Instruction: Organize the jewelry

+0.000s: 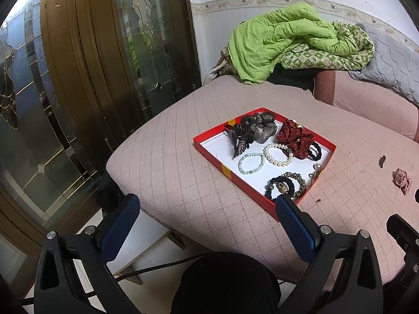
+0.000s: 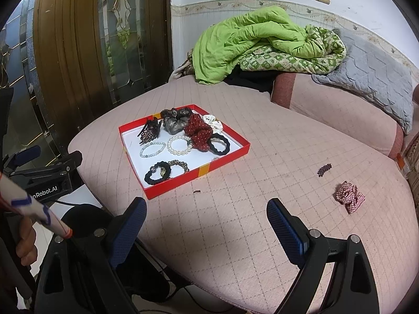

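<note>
Red cardboard tray (image 2: pixel 222 163) holds beaded bracelets (image 2: pixel 179 145), ruffled scrunchies; both tools (image 1: pixel 207 206) (image 2: pixel 207 209) released, empty

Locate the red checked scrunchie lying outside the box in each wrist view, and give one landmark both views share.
Left wrist: the red checked scrunchie lies at the far right edge, on the pink cushion, right of the red box.
Right wrist: the scrunchie lies right of centre, beyond the right tongs.
Shared landmark: the small dark hair clip just behind it.
</note>
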Motion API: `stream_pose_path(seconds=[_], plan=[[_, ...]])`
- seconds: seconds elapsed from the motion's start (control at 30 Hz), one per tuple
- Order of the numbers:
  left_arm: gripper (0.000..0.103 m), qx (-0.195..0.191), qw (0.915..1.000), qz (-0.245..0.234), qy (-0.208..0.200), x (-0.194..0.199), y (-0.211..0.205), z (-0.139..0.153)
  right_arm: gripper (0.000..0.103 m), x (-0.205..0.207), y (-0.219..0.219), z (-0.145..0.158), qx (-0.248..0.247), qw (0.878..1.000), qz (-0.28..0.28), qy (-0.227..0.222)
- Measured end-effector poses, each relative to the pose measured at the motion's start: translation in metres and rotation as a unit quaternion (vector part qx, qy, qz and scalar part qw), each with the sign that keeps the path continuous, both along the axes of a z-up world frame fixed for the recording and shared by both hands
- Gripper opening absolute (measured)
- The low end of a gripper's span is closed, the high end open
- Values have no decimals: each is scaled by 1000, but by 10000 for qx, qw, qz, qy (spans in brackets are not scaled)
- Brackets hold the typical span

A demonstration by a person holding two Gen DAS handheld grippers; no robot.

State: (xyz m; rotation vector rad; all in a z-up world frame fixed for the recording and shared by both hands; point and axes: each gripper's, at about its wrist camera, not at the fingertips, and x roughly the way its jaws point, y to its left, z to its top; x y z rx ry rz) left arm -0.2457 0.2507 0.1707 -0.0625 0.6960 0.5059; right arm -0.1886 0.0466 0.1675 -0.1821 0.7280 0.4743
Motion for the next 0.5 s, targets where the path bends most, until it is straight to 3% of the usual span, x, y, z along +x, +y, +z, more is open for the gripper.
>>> stream_pose_path(seconds=[0.5], plan=[[103,10,10000,20,26,1,2,-4,95,2,-3,-3,16,10000,3,32]])
